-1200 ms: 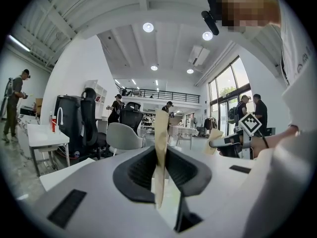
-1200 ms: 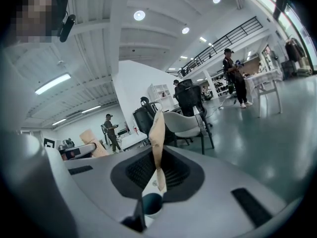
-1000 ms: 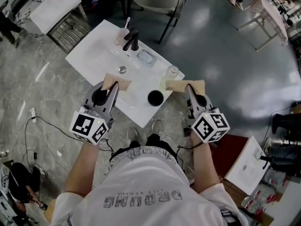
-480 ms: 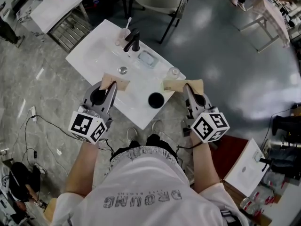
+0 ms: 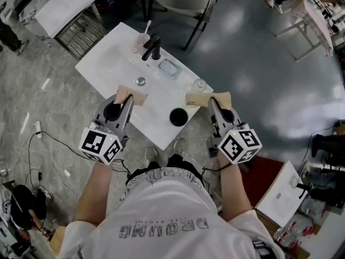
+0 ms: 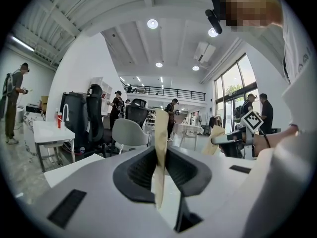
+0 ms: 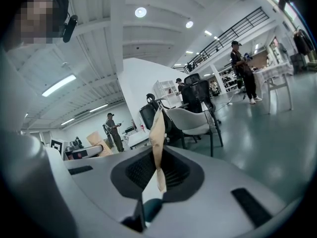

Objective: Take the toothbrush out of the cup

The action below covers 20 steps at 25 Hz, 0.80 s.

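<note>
A white bench (image 5: 110, 58) with a moulded basin stands on the grey floor of an open office.

1. The toothbrush (image 5: 146, 26) stands upright in the cup (image 5: 141, 38), head up, at the far edge of the bench.
2. The cup sits just beside the black faucet (image 5: 151, 46).
3. A dark round container (image 5: 178, 116) sits near the front edge.
4. The left gripper (image 5: 132, 95) and right gripper (image 5: 198, 98) are held over the near edge, well apart from the cup. Both pairs of jaws are pressed together, with nothing between them.

Status: the toothbrush is in the cup, so extraction is outstanding. Reach, grasp and lift remain.
</note>
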Tool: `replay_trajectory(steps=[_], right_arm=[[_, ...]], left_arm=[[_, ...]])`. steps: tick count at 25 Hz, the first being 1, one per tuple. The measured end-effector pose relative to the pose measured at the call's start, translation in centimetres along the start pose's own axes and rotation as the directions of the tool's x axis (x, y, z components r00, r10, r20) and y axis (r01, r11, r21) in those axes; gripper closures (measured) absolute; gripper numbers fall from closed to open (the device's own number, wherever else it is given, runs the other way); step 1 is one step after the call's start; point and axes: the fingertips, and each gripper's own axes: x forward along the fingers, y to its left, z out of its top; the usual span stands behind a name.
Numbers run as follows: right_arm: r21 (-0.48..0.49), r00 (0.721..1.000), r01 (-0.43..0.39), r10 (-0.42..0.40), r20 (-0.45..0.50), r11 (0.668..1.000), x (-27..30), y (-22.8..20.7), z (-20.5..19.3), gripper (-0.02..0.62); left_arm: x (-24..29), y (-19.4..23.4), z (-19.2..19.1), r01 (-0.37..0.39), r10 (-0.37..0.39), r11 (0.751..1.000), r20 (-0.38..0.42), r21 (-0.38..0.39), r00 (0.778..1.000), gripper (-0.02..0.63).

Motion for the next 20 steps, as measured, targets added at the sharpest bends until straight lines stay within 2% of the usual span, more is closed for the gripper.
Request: replay_trajectory(steps=[20], right_arm=[[-0.013, 0.999, -0.041, 0.041, -0.021, 0.999, 1.2, -0.2, -0.2, 0.577]], left_arm=[[1.1, 0.0, -0.7, -0.005, 0.005, 1.0, -0.006, -0.016, 1.0, 0.535]])
